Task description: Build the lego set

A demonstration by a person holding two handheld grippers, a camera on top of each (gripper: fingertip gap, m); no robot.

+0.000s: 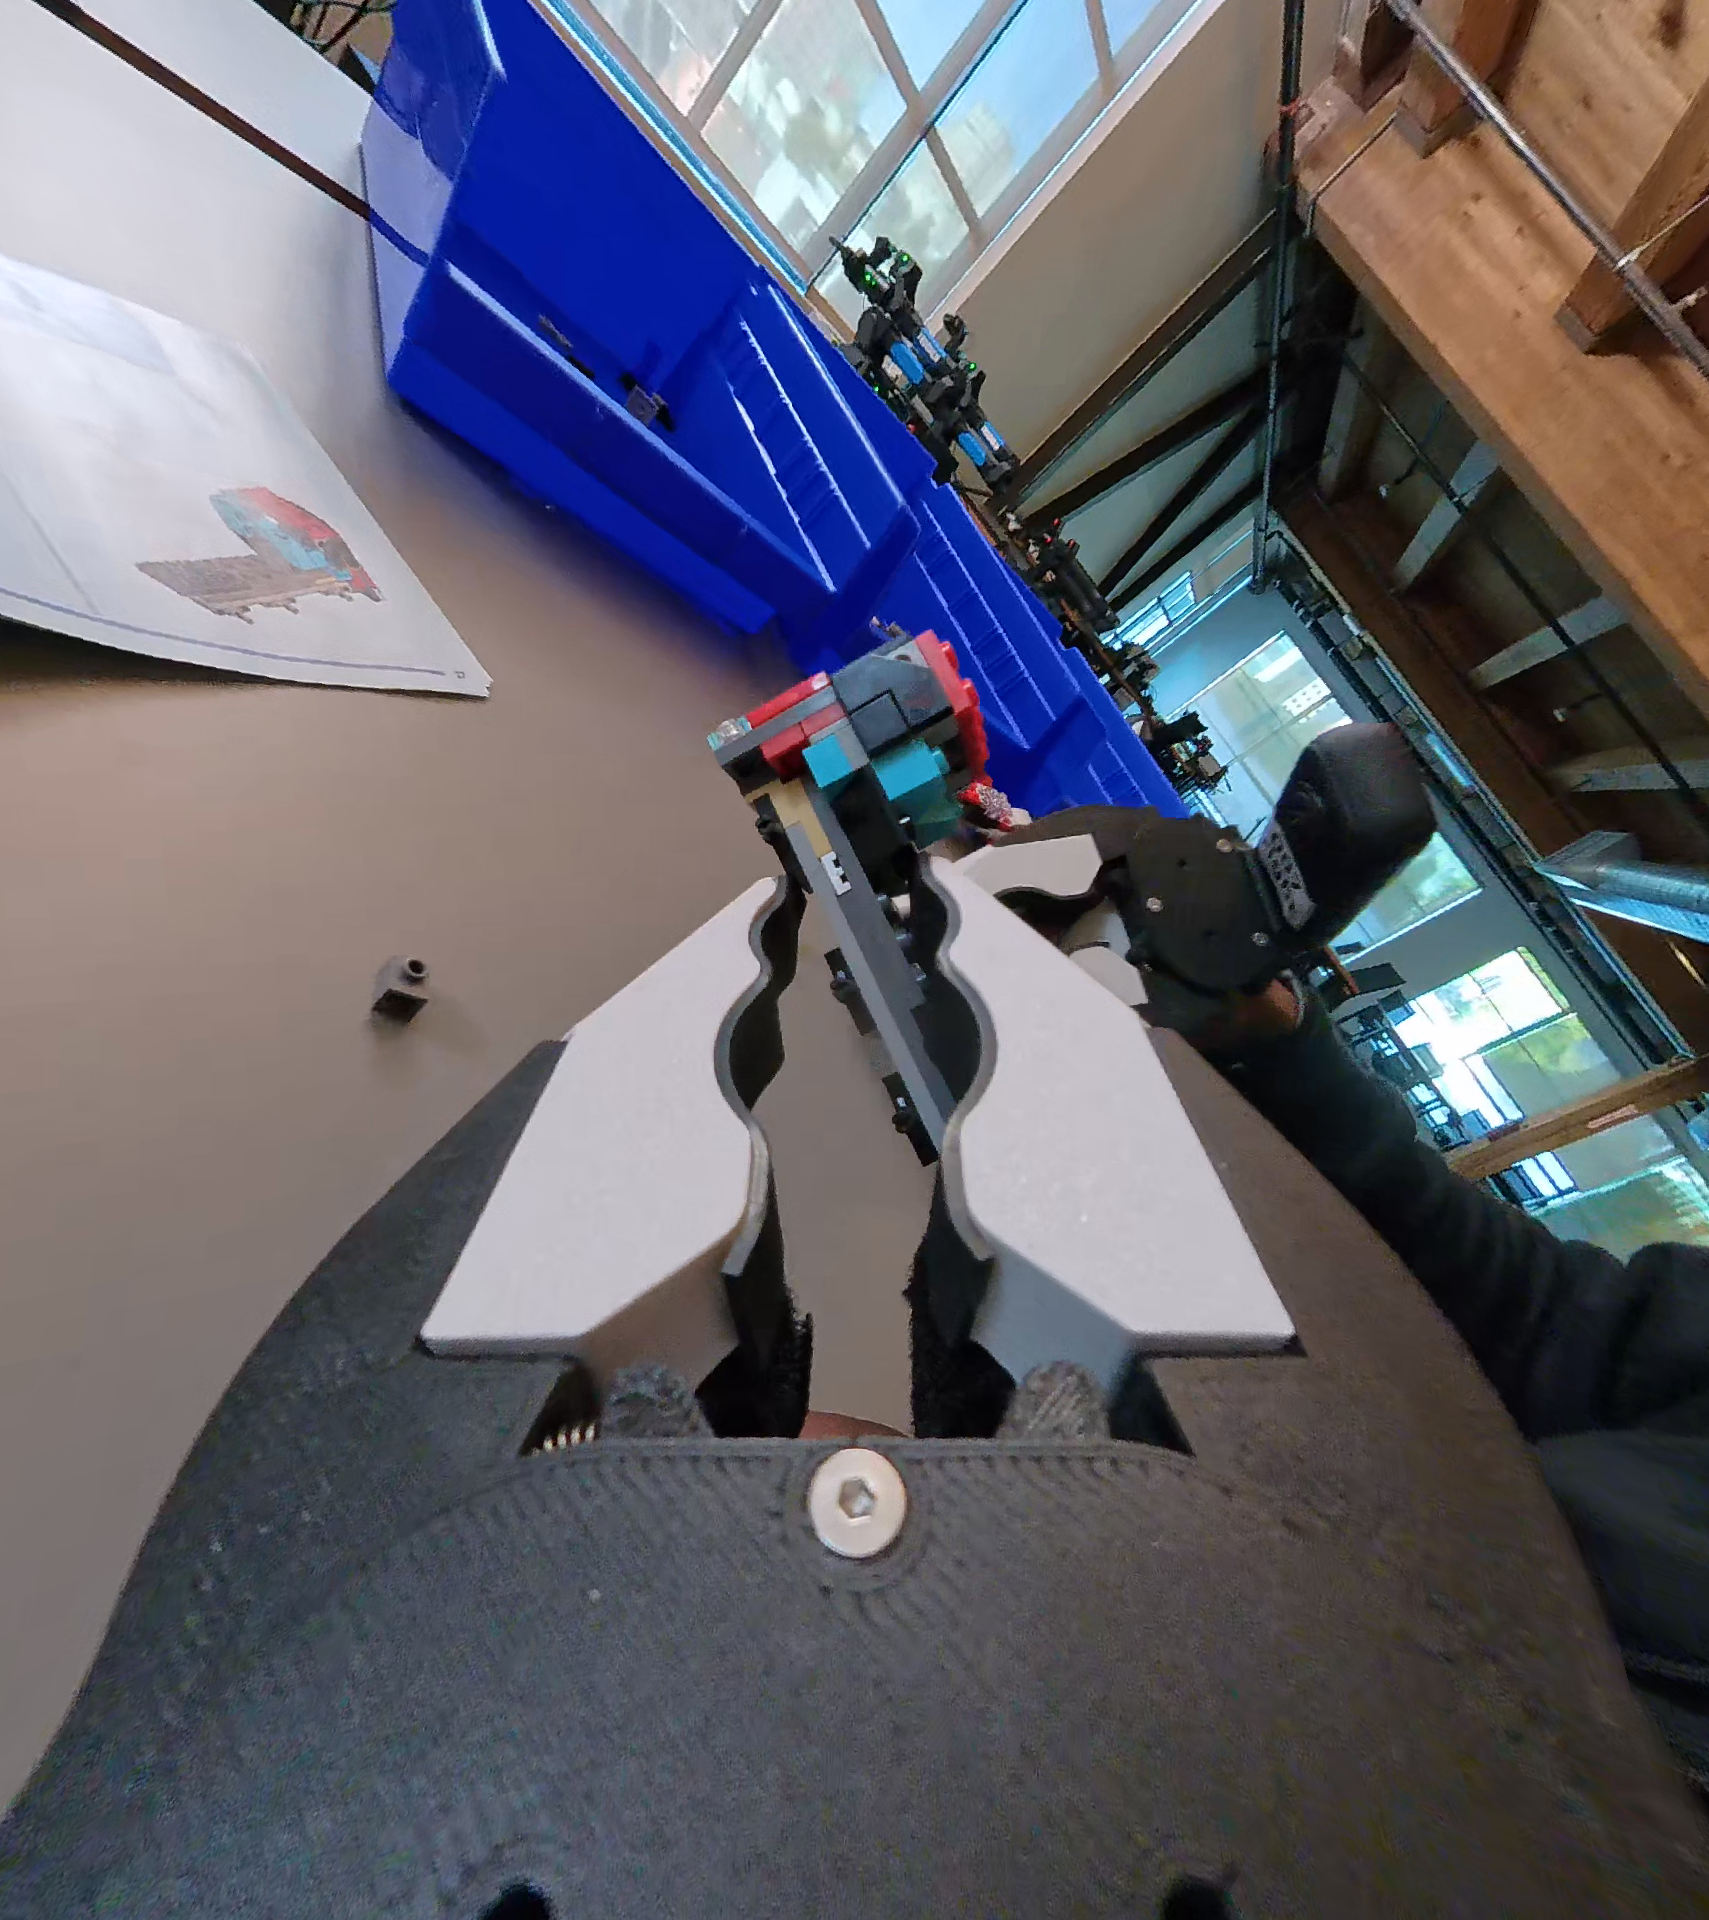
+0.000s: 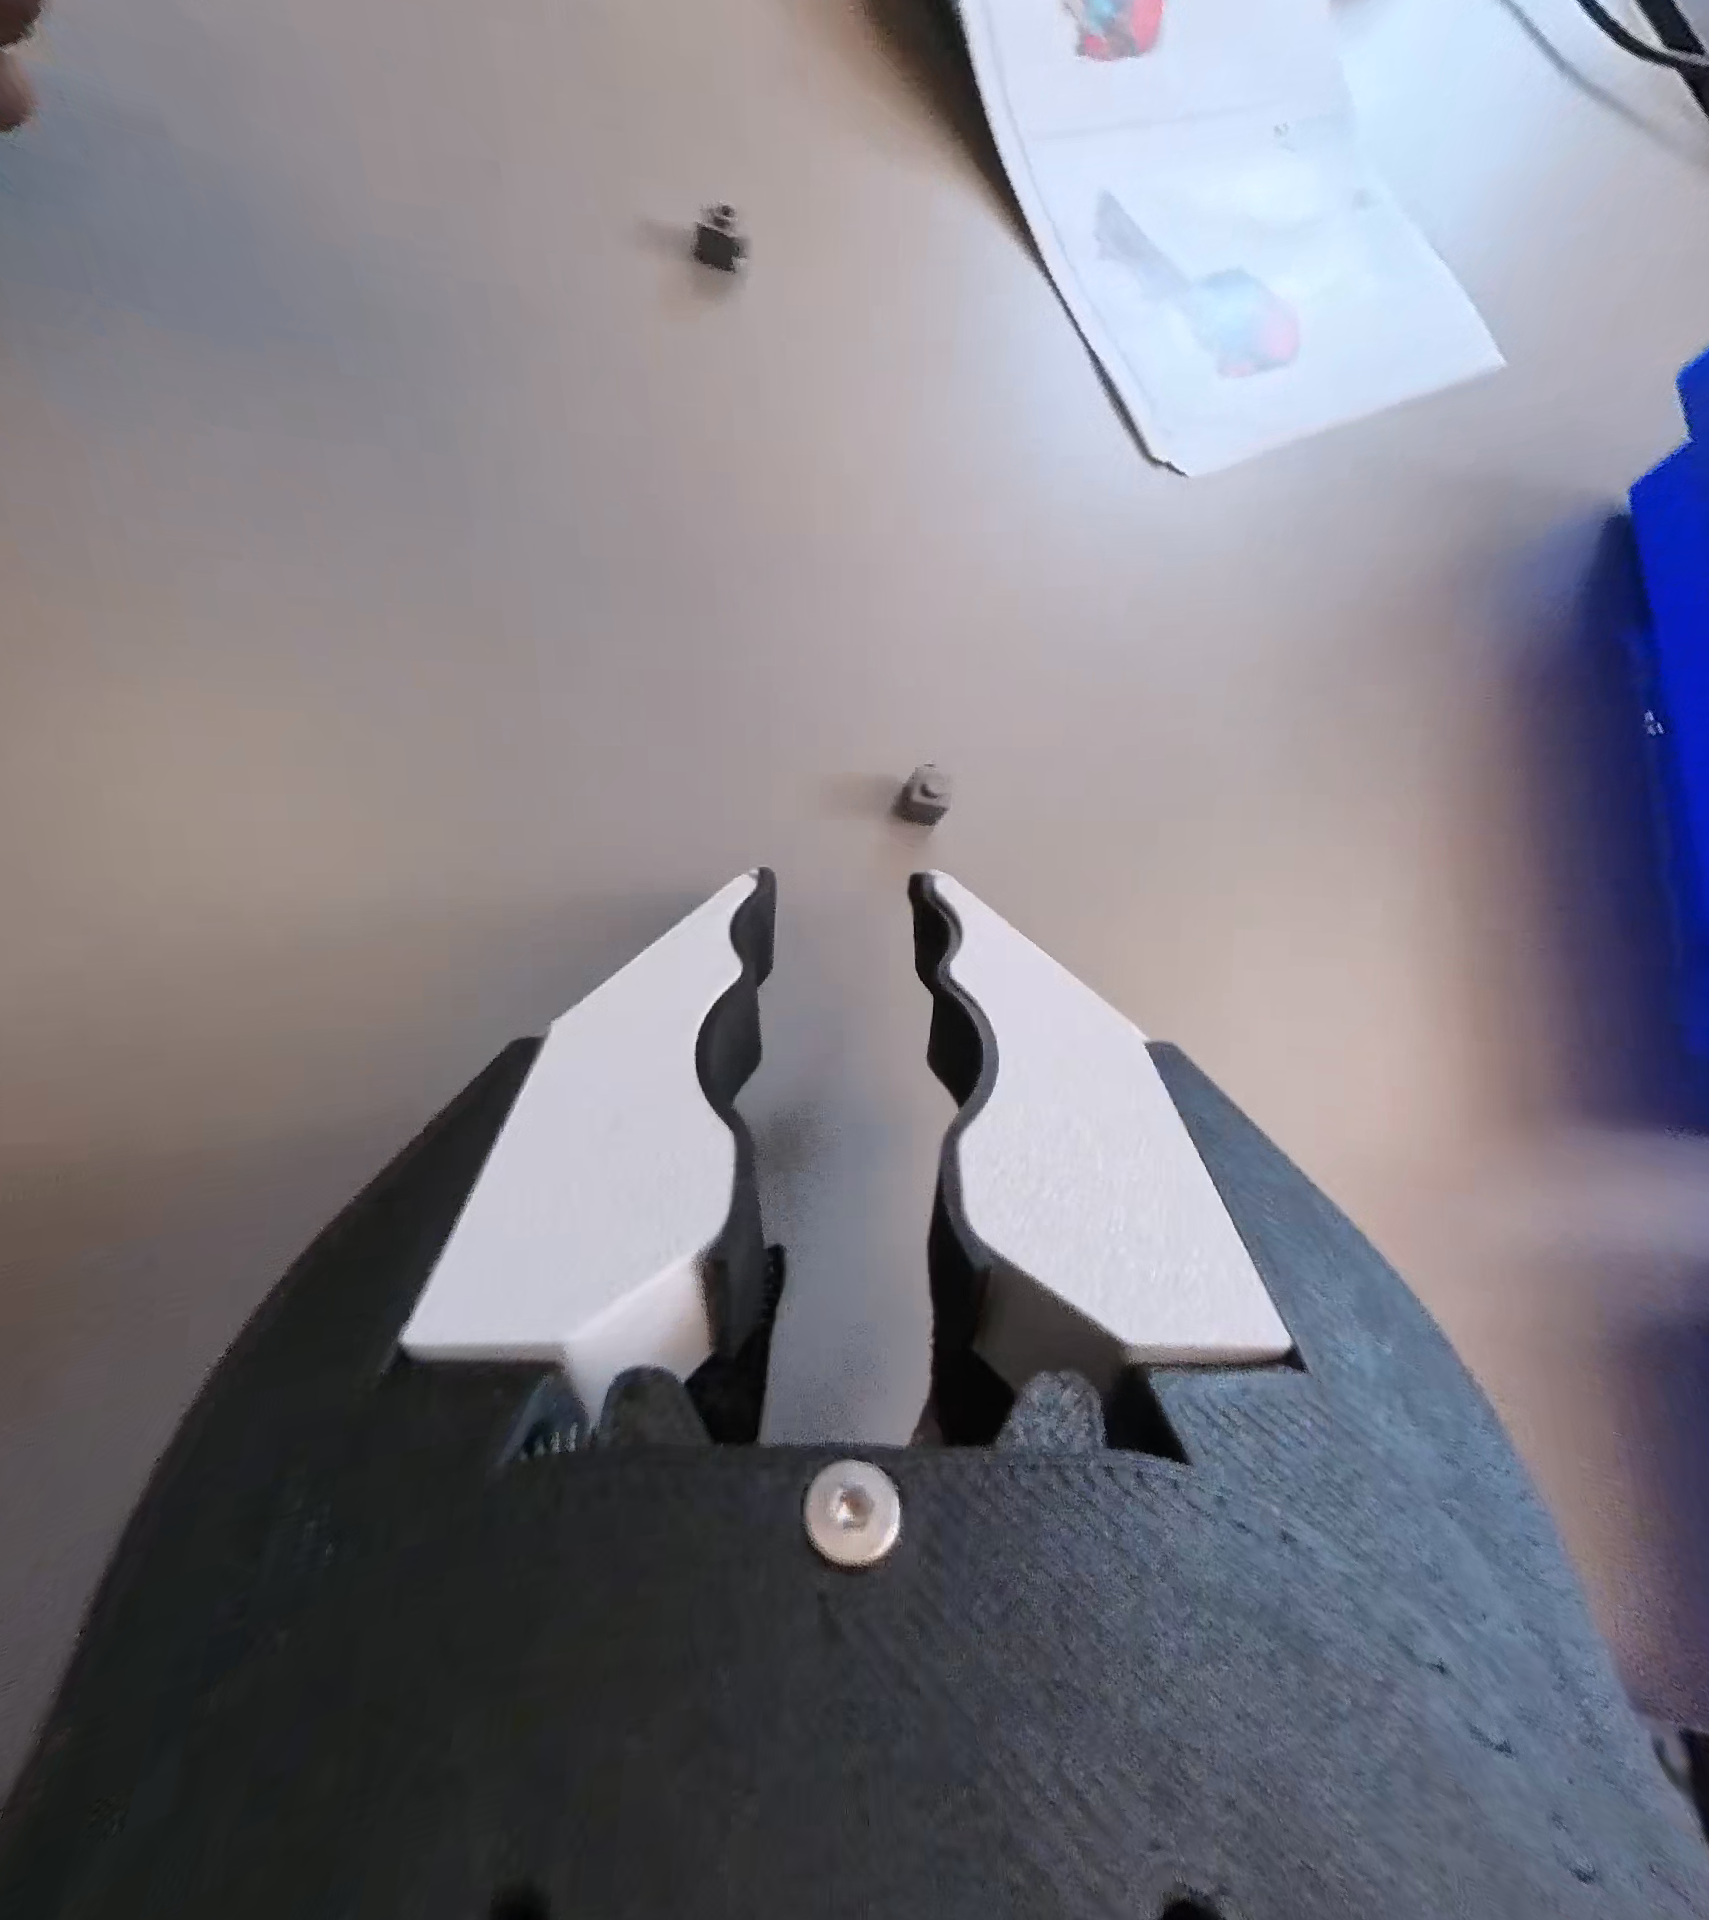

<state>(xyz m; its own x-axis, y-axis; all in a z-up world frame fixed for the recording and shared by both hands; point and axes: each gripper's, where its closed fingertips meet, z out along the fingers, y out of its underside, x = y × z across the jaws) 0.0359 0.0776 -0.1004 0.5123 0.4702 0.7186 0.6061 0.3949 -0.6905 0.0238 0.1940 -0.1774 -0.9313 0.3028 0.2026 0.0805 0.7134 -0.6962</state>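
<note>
Currently, the scene is itemised as follows.

Left gripper [image 1: 855, 883]: clenched on the lego model [image 1: 855, 790], whose long grey plate is pinched between the two pale fingers; the model is held off the table.

Lego model: a long dark grey base plate with a block of red, teal, black and tan bricks at its far end — seen at about 12 o'clock from the left fingertips in the left wrist view.

Right gripper [image 2: 842, 883]: released, with a clear gap between the jaws and nothing held; it is also seen in the left wrist view at about 3 o'clock of the model, just beside it.

Small grey piece [image 2: 921, 798]: lying on the table just beyond the right fingertips, toward 1 o'clock, not touched by them.

Second small dark piece [image 2: 720, 241]: lying farther off at about 11 o'clock in the right wrist view, well apart from the first.

Instruction booklet [image 2: 1234, 239]: spread open on the table at about 1 o'clock in the right wrist view; a red and teal picture is shown on its page.

Blue bins [image 1: 601, 343]: ranged along the table's far edge, at 12 o'clock to 1 o'clock in the left wrist view — the right wrist view is blurred there.

Table [image 2: 362, 623]: plain beige surface.
</note>
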